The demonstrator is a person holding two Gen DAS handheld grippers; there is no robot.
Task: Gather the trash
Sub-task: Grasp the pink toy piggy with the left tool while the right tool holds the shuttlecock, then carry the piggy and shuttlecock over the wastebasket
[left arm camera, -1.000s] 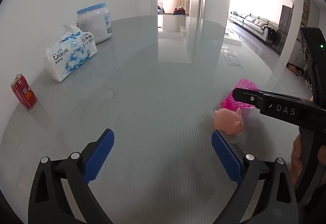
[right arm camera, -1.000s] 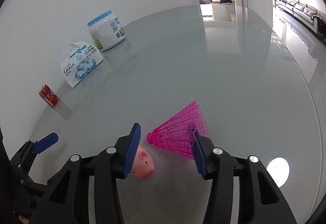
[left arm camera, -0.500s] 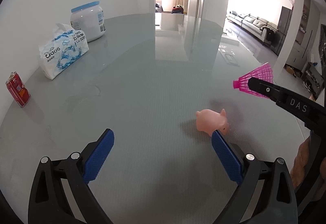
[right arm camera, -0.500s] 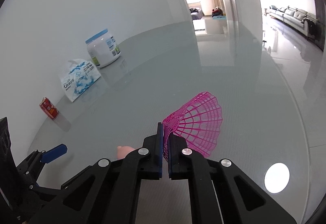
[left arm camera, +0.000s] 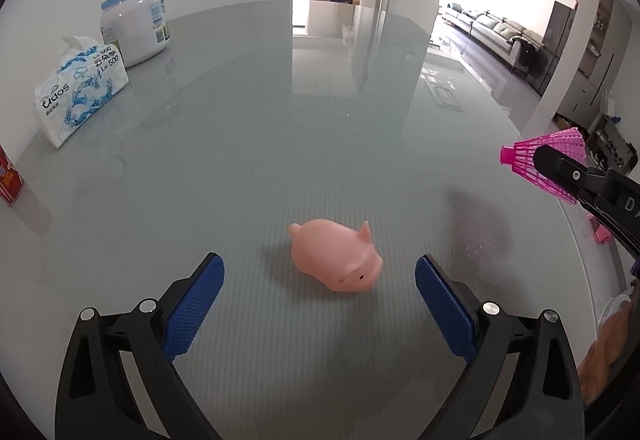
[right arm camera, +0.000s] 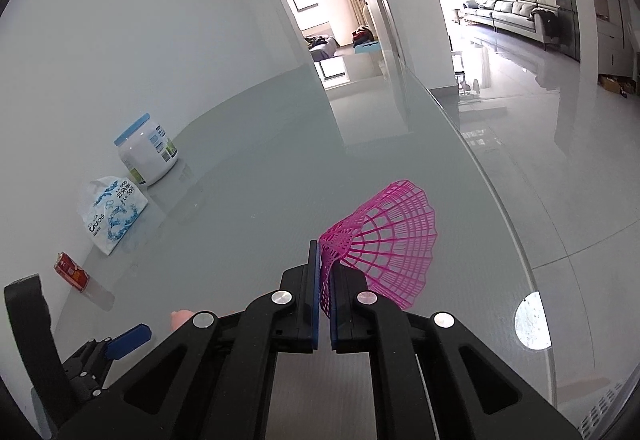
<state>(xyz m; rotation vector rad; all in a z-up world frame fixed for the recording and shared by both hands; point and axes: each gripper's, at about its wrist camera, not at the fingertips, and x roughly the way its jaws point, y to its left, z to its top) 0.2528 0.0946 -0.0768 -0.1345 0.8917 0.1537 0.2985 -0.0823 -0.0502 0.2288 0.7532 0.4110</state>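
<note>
Pink shuttlecock [right arm camera: 384, 240] clamped in right hand-held gripper [right arm camera: 325, 268]
Pink toy pig [left arm camera: 334, 258] is framed lower centre on the tabletop [left arm camera: 280, 120] between the wide-spread left hand-held gripper [left arm camera: 318, 304].

Both tongs are matte black plastic linkages. The left tongs [left arm camera: 319, 298] carry blue cross-hatched pads [left arm camera: 194, 308] at seven and five o'clock, with silver round screws [left arm camera: 147, 305] at the pivots. The right tongs [right arm camera: 325, 294] have matching blue pads, four silver screws, and white lettering "D" on the arm.

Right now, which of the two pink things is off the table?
The pink shuttlecock, pinched in the right gripper above the table. The pink pig toy lies on the glass.
</note>
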